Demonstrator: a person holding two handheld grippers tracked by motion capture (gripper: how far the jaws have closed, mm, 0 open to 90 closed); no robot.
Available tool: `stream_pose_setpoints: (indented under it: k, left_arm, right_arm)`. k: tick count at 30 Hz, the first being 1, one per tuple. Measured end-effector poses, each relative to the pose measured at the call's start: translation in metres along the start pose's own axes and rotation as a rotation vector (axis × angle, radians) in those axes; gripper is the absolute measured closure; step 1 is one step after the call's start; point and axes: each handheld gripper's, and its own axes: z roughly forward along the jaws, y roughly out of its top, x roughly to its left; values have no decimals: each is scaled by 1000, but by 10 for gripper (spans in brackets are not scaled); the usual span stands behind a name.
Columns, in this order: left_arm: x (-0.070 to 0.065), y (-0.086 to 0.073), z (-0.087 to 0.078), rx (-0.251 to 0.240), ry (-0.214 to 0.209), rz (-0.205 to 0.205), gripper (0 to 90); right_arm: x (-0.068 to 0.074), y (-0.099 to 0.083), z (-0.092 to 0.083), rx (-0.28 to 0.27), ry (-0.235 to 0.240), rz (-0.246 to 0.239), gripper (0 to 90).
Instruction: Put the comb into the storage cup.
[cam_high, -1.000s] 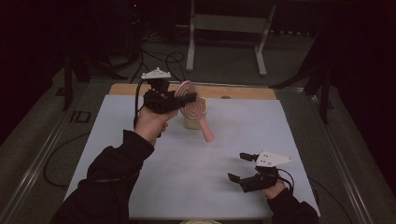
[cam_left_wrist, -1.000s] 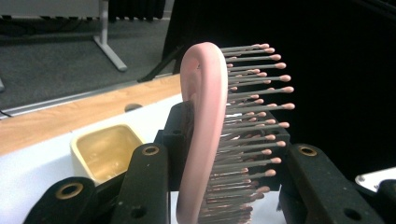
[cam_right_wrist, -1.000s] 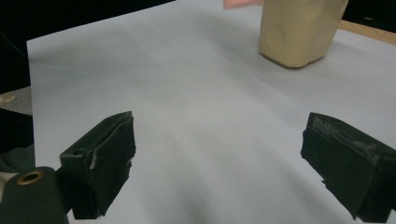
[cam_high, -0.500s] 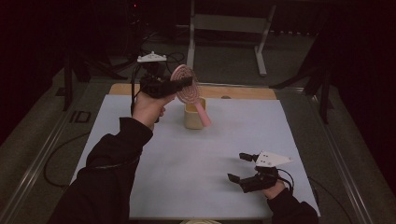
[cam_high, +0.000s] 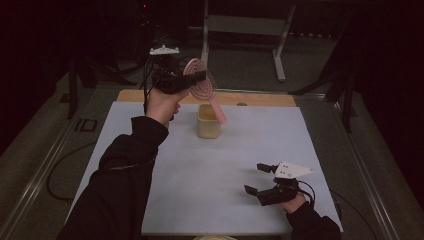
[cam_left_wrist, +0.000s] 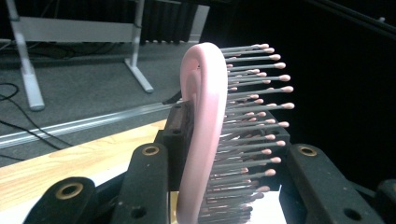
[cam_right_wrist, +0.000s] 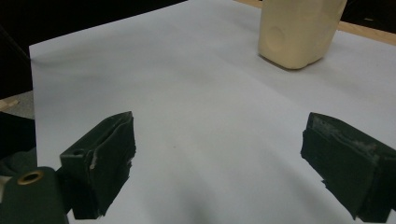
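I see the desk (cam_high: 210, 185) under its pale sheet, with a cream container (cam_high: 208, 121) standing upright toward the far middle. My left gripper (cam_high: 197, 79) is up in the air just left of and above that container, its jaws clamped on the head of a pink hairbrush (cam_high: 200, 85). The brush's long axis slants down and to the right, so its handle tip hangs right at the container's open mouth; I judge a lowering along that slant would seat it. My right gripper (cam_high: 260, 179) rests near the front right, well apart, its jaws apart and holding nothing.
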Motion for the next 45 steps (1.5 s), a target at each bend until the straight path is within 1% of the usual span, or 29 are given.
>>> stream_pose_setpoints:
  k: [1, 4, 6, 8, 9, 10, 11, 12, 17, 20, 22, 26, 29, 30, 31, 33, 34, 38, 45]
  left_arm:
    - [0, 1, 1, -5, 10, -1, 656]
    - [1, 4, 3, -15, 19, 15, 656]
    - [2, 5, 4, -21, 27, 14, 656]
    - [4, 7, 6, -32, 44, 2, 656]
    - [5, 7, 7, -37, 60, -3, 656]
    - [6, 8, 8, -41, 73, -1, 656]
    - [6, 8, 8, -41, 73, -1, 656]
    - [8, 8, 10, -47, 93, 1, 656]
    - [14, 8, 14, -62, 127, -3, 656]
    - [16, 6, 18, -63, 147, 8, 656]
    - [17, 4, 21, -54, 154, 19, 656]
    - [17, 0, 28, -52, 171, 42, 656]
    - [18, -3, 32, -43, 180, 35, 656]
    - [19, -6, 36, -29, 185, 30, 656]
    - [21, -8, 38, -26, 190, 29, 657]
    - [22, -9, 39, -23, 189, 27, 657]
    - [25, -12, 41, -17, 193, 12, 657]
    - [30, -17, 43, -12, 194, -1, 656]
    - [36, -27, 49, -1, 192, -11, 656]
  right_arm:
    - [0, 0, 0, -1, -2, 1, 97]
    - [0, 0, 0, -1, 4, 1, 97]
    - [1, 0, 0, -1, 4, 0, 97]
    - [1, 0, 0, -1, 7, 1, 97]
    - [1, 0, 1, 0, 7, 2, 97]
    - [1, 0, 1, -1, 9, 4, 97]
    - [1, 0, 1, -1, 9, 4, 97]
    - [1, 0, 1, 0, 8, 4, 97]
    - [1, 0, 0, -1, 10, 1, 97]
    - [1, 0, 1, 0, 9, -3, 98]
    - [1, 0, 0, 0, 10, -1, 98]
    - [1, 1, 1, 4, 4, -1, 98]
    - [1, 1, 0, 3, 5, -3, 97]
    - [1, 1, 0, 0, 5, -2, 97]
    - [1, 1, 0, 3, 2, -4, 97]
    - [1, 1, -1, 0, 4, -2, 98]
    - [1, 1, -1, -1, 6, 0, 97]
    - [1, 1, -1, -1, 6, -1, 98]
    - [1, 1, -1, -1, 5, -2, 97]
